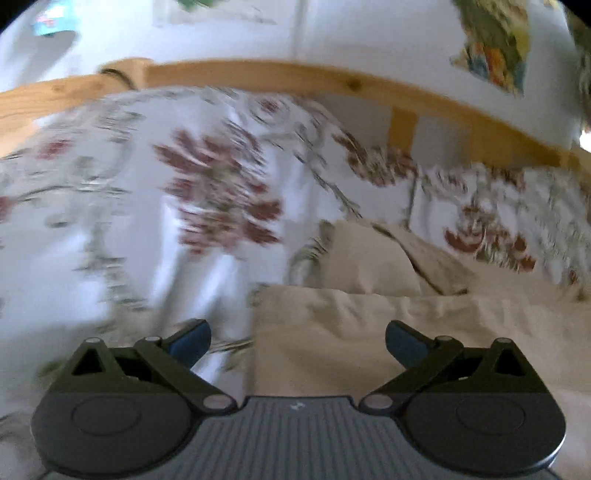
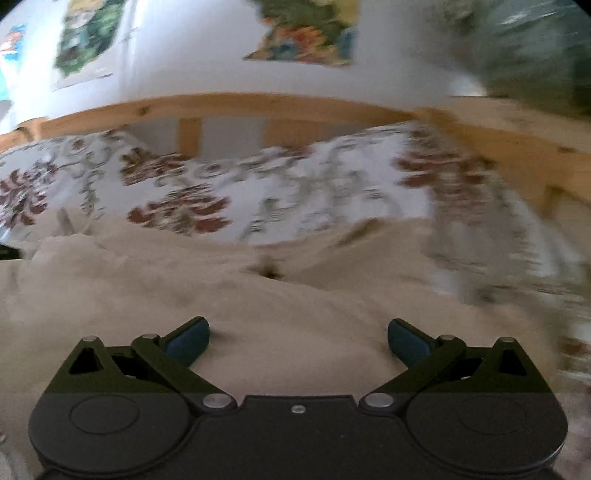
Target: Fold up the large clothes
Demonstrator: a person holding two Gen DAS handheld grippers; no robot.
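A beige garment [image 1: 369, 317] lies crumpled on a floral bedspread [image 1: 147, 206]. In the left wrist view its left edge runs down just inside my left gripper [image 1: 298, 341], which is open above it with nothing between the blue pads [image 1: 192, 341]. In the right wrist view the beige garment [image 2: 258, 302] fills the lower half, rumpled with a dark fold near its middle. My right gripper [image 2: 298, 339] hovers open over the cloth, empty.
A wooden bed rail [image 1: 295, 79] with slats runs behind the bedspread, also seen as the bed rail [image 2: 258, 105] in the right view. White wall with coloured posters [image 2: 306, 33] behind. The floral bedspread [image 2: 280, 184] bunches up behind the garment. Both views are motion-blurred.
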